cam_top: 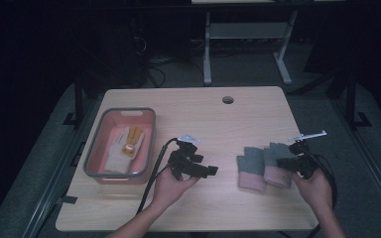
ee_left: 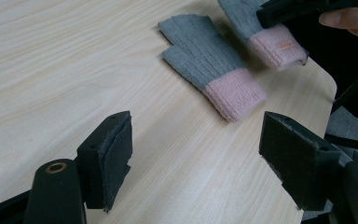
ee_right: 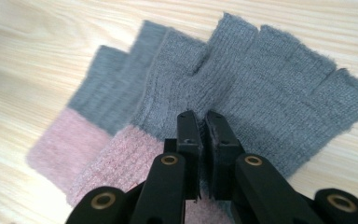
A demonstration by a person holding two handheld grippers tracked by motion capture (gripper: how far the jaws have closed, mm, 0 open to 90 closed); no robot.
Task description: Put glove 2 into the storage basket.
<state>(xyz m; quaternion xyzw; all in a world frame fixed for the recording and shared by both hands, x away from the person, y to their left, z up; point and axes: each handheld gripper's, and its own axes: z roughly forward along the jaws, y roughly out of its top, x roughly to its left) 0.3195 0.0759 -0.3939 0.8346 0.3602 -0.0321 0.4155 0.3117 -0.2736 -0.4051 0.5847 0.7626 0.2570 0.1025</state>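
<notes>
Dark room, metal desk legs behind; pale wood-grain table [cam_top: 228, 124]. High view: my right gripper [cam_top: 284, 162] sits on the grey knit fingerless glove with pink cuff [cam_top: 278, 166], just right of its twin glove [cam_top: 251, 168]. A pink plastic bin [cam_top: 144, 144] lies far left of them.

Left gripper view: my left gripper [ee_left: 193, 154] gapes wide, nothing between its jaws.

Right gripper view: jaws pinched on the glove's fabric near the cuff. Judged: pick-up step; next, lift clear toward the bin.

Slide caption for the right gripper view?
Right gripper shut on grey-and-pink glove, its mate alongside.

Fuzzy knitted gloves [ee_right: 242, 84] on matt wood-grain table [ee_right: 37, 42].
</notes>
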